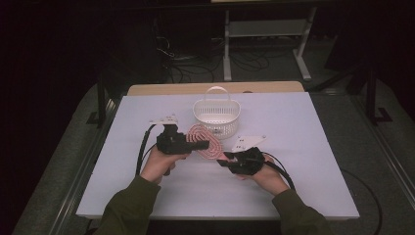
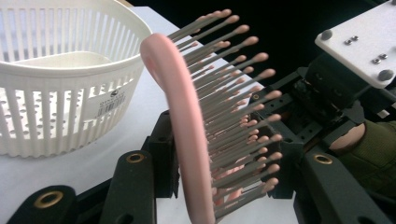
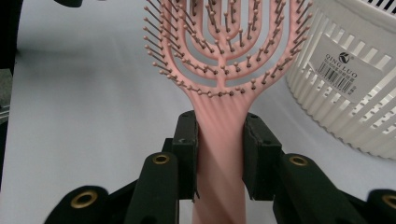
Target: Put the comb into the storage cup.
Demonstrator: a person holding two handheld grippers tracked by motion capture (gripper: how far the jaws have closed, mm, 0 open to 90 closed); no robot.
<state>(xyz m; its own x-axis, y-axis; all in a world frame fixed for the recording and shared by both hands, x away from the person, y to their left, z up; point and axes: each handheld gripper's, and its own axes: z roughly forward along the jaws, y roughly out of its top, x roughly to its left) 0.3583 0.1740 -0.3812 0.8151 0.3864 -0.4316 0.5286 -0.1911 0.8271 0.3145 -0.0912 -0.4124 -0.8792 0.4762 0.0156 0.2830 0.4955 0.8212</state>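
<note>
A pink hairbrush (image 1: 201,141) with a looped, open head is held above the white table (image 1: 293,186) between both grippers. My right gripper (image 1: 223,159) is shut on the handle, and in the right gripper view its pads squeeze the handle (image 3: 219,154) just below the head (image 3: 219,46). My left gripper (image 1: 204,144) comes in from the left and is shut across the head. In the left gripper view one pad lies against the pink back (image 2: 173,93) and the other meets the bristle tips (image 2: 271,154). The brush stands on edge there, with its bristles pointing at the right gripper (image 2: 336,88).
A white slatted plastic basket (image 1: 217,115) with a handle stands just behind the brush, close to it in both gripper views (image 2: 60,84) (image 3: 345,79). A wooden table edge (image 1: 215,88) lies behind it. Beyond are a dark floor, cables and a white shelf frame (image 1: 264,29).
</note>
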